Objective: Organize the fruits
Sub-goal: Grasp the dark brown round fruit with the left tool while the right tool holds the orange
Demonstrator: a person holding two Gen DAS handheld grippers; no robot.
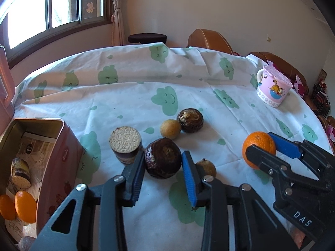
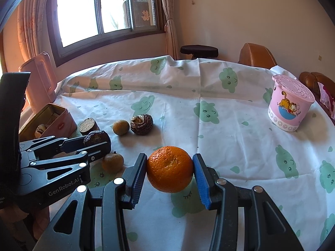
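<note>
A dark brown wrinkled fruit (image 1: 162,161) rests on the cloud-print tablecloth, and my left gripper (image 1: 163,153) is shut on it, its blue pads pressing both sides. My right gripper (image 2: 169,156) is shut on an orange (image 2: 169,168), held just above the cloth. In the left wrist view that orange (image 1: 258,141) and the right gripper (image 1: 260,142) are at the right. An open pink tin (image 1: 62,146) at the left holds two oranges (image 1: 25,206) and a cut roll piece (image 1: 19,172).
On the cloth lie a cut cylinder with a grainy top (image 1: 125,144), a small yellow fruit (image 1: 170,128), another dark fruit (image 1: 190,120) and a brownish fruit (image 1: 206,166). A lidded pink mug (image 1: 272,87) stands far right. A pink jug (image 2: 39,81) stands behind the tin.
</note>
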